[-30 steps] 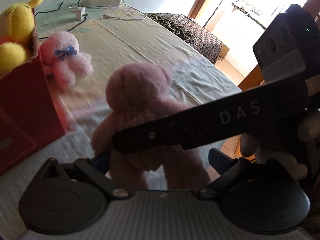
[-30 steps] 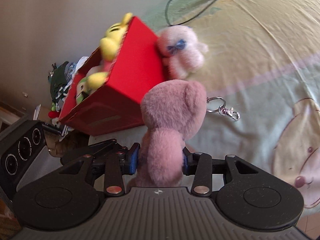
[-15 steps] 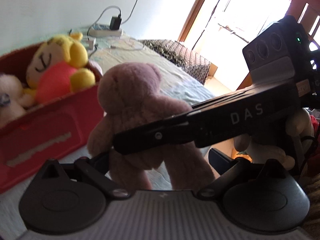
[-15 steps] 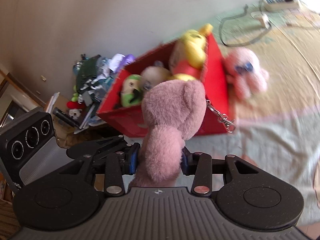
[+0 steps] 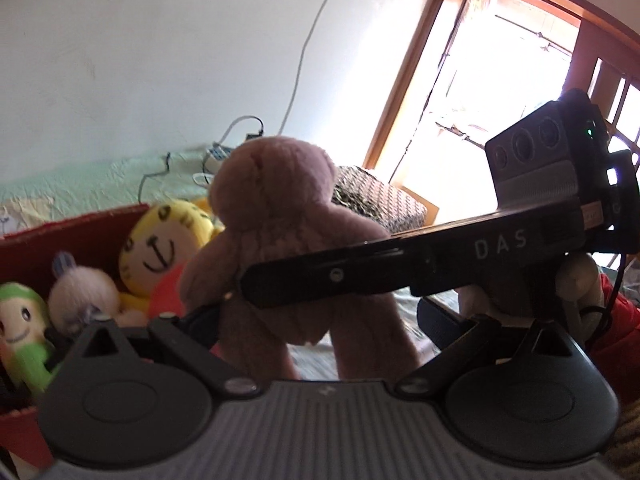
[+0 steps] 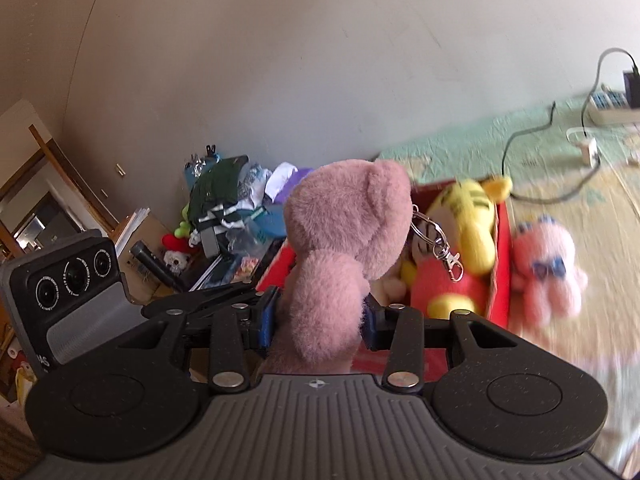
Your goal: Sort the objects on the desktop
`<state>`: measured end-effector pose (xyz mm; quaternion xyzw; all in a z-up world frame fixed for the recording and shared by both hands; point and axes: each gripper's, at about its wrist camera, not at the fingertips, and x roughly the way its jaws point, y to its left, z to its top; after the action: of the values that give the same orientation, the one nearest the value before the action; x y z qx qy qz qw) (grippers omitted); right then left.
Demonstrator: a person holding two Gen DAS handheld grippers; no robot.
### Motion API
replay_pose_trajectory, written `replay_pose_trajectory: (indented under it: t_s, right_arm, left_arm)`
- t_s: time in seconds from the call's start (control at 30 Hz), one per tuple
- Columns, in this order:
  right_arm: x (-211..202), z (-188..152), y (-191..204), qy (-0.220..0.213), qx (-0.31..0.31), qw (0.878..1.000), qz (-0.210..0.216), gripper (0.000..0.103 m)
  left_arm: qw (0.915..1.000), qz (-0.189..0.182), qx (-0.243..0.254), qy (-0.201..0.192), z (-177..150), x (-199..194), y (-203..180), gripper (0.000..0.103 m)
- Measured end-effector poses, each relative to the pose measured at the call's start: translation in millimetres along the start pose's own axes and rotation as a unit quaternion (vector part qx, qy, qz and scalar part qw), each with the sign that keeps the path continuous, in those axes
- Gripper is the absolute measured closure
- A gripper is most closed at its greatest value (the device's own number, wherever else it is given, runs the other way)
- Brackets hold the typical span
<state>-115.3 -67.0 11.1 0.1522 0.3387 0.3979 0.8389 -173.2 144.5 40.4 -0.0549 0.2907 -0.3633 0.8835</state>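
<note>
A pink plush bear point(image 6: 348, 220) with a metal keyring point(image 6: 440, 244) is clamped at its waist by my right gripper point(image 6: 320, 316). It hangs in the air just in front of the red box point(image 6: 502, 264), which holds a yellow tiger plush point(image 6: 472, 216) and other soft toys. In the left wrist view the bear point(image 5: 276, 208) stands between the wide-apart fingers of my left gripper point(image 5: 320, 320), which is open. The right gripper point(image 5: 256, 284) crosses the bear's middle there. Beside the box lies a pink octopus plush point(image 6: 548, 276) on the bedsheet.
The red box point(image 5: 72, 232) also holds a green doll point(image 5: 20, 328) and a pale plush point(image 5: 80, 292). A power strip point(image 6: 612, 104) with cables lies by the wall. A clutter pile point(image 6: 224, 208) stands left of the box, a patterned stool point(image 5: 380, 204) near the bright doorway.
Both grippers have risen and swung toward the red box with the bear still held. The box's inside and the toys in it have come into view below the bear.
</note>
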Motion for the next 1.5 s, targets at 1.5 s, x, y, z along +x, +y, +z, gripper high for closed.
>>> replay_pose_trajectory:
  t_s: [1.5]
  right_arm:
    - [92.6, 46.9, -56.6, 0.004, -0.009, 0.995, -0.099, 0.048]
  left_arm:
    - [0.9846, 0.077, -0.123, 0.097, 1.3, 88.3, 122.5, 0.003]
